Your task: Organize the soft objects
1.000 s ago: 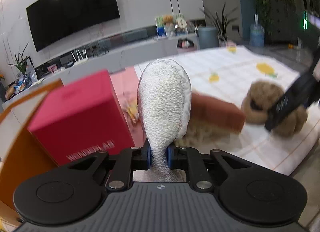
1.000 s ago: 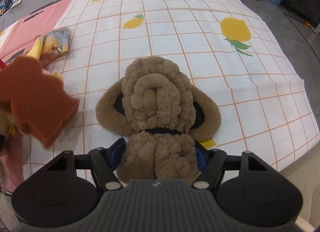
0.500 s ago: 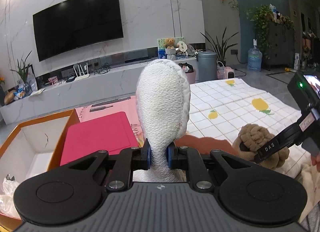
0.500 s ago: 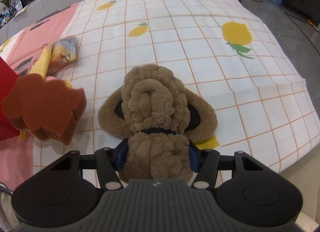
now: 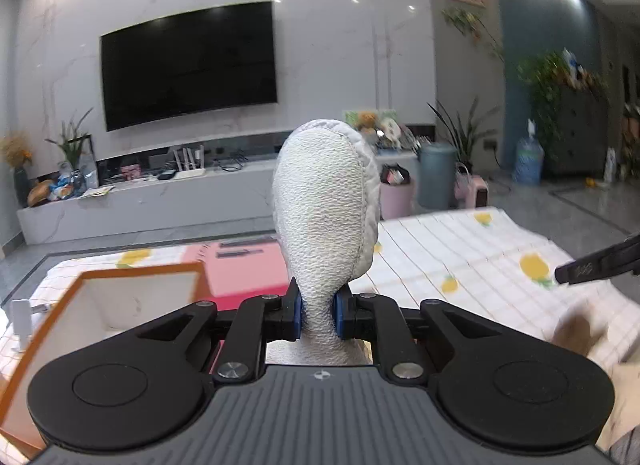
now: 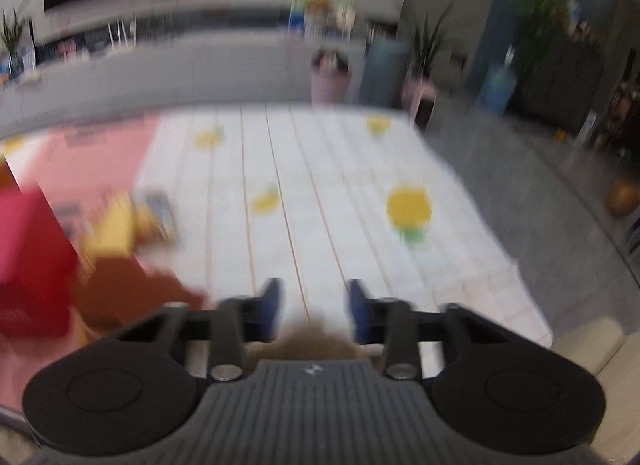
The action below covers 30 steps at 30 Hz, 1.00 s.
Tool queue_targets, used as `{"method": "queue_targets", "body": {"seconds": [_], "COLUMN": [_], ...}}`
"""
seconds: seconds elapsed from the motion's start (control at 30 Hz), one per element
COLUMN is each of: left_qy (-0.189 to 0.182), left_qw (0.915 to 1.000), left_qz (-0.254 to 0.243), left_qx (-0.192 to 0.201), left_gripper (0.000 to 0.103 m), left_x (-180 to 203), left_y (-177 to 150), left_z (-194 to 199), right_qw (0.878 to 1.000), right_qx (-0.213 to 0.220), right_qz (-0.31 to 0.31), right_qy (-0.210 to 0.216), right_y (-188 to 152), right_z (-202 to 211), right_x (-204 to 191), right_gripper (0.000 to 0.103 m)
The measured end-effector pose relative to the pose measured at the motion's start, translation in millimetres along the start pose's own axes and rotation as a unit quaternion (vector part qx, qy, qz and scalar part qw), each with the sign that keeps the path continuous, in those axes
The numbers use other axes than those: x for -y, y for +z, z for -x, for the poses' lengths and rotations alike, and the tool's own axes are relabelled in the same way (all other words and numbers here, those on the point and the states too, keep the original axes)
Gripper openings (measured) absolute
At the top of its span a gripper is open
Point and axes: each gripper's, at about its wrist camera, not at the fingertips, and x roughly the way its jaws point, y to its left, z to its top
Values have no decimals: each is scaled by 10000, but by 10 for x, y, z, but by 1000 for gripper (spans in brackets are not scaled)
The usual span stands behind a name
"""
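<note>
My left gripper (image 5: pixel 316 315) is shut on a white knitted soft pad (image 5: pixel 326 209) and holds it upright, high over the table. An orange-rimmed open box (image 5: pixel 132 279) lies below to the left. My right gripper (image 6: pixel 314 311) is open, and the view is blurred. A bit of the brown plush dog (image 6: pixel 316 341) shows just under and behind its fingers, not between them. The dog shows as a brown blur at the right of the left wrist view (image 5: pixel 576 333). A brown sponge (image 6: pixel 128 289) lies to the left on the cloth.
A red box (image 6: pixel 32 265) stands at the left, with yellow snack packets (image 6: pixel 132 221) beside it. The table has a white lemon-print cloth (image 6: pixel 340 193) and a pink mat (image 6: pixel 92 161). The right gripper's finger (image 5: pixel 596 263) enters the left wrist view at the right edge.
My right gripper has opened, let go of the plush dog and swung upward. My left gripper has lifted and tilted up further with the white pad.
</note>
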Motion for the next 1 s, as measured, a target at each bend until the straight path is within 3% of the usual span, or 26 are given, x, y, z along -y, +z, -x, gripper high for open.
{"method": "queue_targets", "body": {"seconds": [0.1, 0.17, 0.23, 0.27, 0.37, 0.47, 0.53, 0.73, 0.9, 1.0], "left_qy": [94, 194, 230, 235, 175, 126, 83, -31, -81, -105], "left_qw": [9997, 9995, 9994, 9994, 9994, 9993, 9992, 9981, 9978, 9973], "left_qz": [193, 241, 251, 258, 265, 296, 313, 531, 585, 653], "left_qx": [83, 91, 48, 7, -108, -184, -233, -312, -313, -331], "left_gripper": [17, 17, 17, 17, 17, 17, 17, 17, 18, 18], "left_x": [-201, -312, -400, -435, -507, -533, -545, -582, -624, -642], "left_y": [82, 87, 57, 44, 23, 32, 24, -45, -45, -50], "left_z": [119, 174, 211, 221, 221, 198, 187, 212, 293, 333], "right_qw": [9998, 9997, 9977, 9960, 9884, 9781, 9734, 9554, 9419, 9356], "right_qx": [101, -93, -589, -790, -1317, -1746, -2004, -2903, -3306, -3509], "right_qz": [123, 144, 233, 244, 561, 1055, 1026, -8, -41, -3], "right_qy": [128, 147, 244, 336, 507, 415, 429, 543, 598, 405], "right_y": [115, 94, -2, -55, -268, -471, -591, -798, -985, -1111], "right_z": [119, -1, -208, -295, -436, -440, -405, -541, -774, -935], "right_x": [-120, -154, -138, -111, -51, 2, 89, 357, 165, 56], "right_gripper": [24, 25, 38, 50, 55, 82, 92, 95, 97, 97]}}
